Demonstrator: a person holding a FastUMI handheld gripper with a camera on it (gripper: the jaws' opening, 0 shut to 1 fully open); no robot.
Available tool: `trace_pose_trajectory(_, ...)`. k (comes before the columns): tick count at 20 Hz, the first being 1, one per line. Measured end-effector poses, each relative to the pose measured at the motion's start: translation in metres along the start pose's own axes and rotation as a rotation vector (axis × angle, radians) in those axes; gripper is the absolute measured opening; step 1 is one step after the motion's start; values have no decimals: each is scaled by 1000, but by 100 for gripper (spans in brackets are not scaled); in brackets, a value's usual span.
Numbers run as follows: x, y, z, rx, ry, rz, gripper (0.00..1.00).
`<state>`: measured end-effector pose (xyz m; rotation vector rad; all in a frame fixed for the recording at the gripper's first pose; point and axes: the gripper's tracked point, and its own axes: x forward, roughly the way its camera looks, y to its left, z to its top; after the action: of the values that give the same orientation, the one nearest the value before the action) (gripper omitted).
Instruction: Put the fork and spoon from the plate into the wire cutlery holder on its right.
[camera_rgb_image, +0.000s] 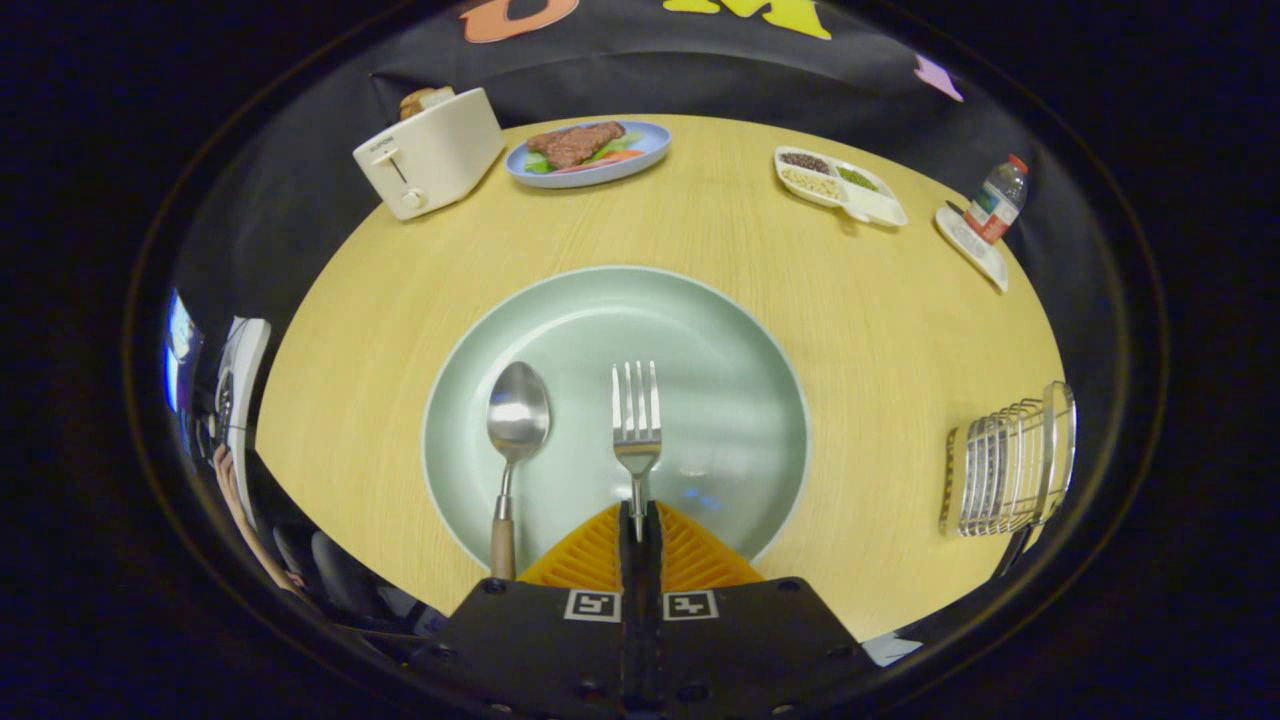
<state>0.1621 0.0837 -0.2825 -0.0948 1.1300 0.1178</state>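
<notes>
A pale green plate (720, 330) lies on the wooden table just ahead of my fingers. On it a steel fork (636, 420) points away from me, its handle running back between my orange ribbed fingers (585, 555). My gripper (638, 525) is shut on the fork's handle. To the left of the fork lies a spoon (515, 425) with a wooden handle end, bowl pointing away. The wire cutlery holder (1005, 465) stands on the table to the right of the plate, near the table's edge.
At the far side of the table stand a cream toaster (430, 150) with bread in it, a blue plate of meat and vegetables (588, 152), a white divided dish of grains (838, 185), and a water bottle (997, 200) beside a small white tray (970, 245).
</notes>
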Motion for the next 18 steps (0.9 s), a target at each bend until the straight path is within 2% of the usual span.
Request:
trace_pose_trajectory(4, -34, -1, 2, -29, -65, 40, 1)
trace_pose_trajectory(9, -89, -38, 3, -30, -157, 46, 1)
trace_pose_trajectory(14, -132, -104, 0, 10, -211, 6, 1)
trace_pose_trajectory(18, -145, -166, -5, 95, -213, -41, 1)
